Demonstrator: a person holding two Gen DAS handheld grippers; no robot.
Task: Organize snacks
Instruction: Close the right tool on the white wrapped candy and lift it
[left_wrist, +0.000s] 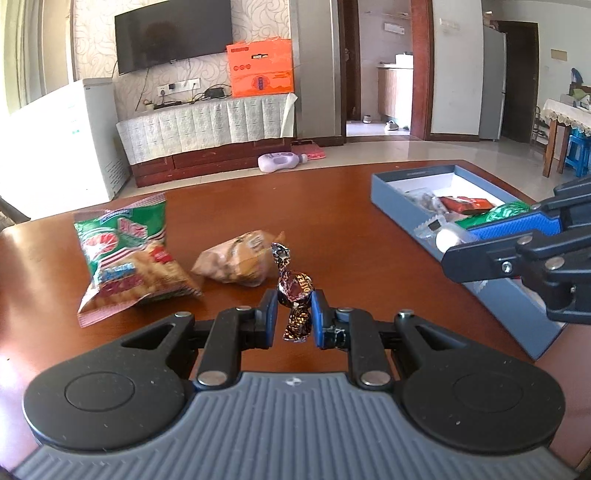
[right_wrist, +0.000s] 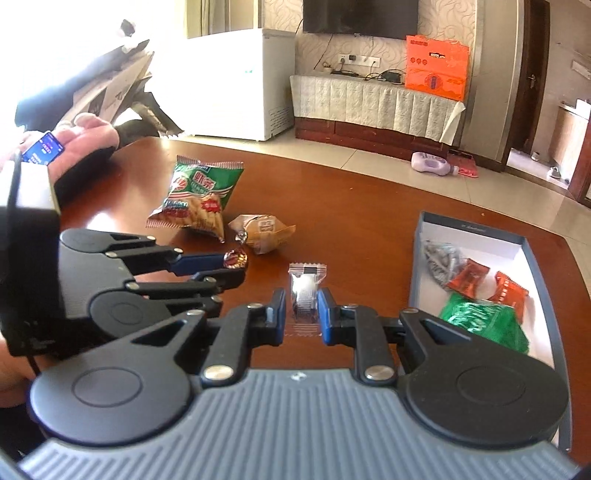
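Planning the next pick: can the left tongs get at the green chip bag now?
Probably not yet: the left tongs are shut on a brown candy. The chip bag lies unobstructed.

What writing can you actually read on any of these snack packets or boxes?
"OFFE", partial: brown foil-wrapped candy in the left gripper.
Too blurred: green-and-red crisp bag, tan bun packet, orange cardboard box, orange sachets, blue tray.
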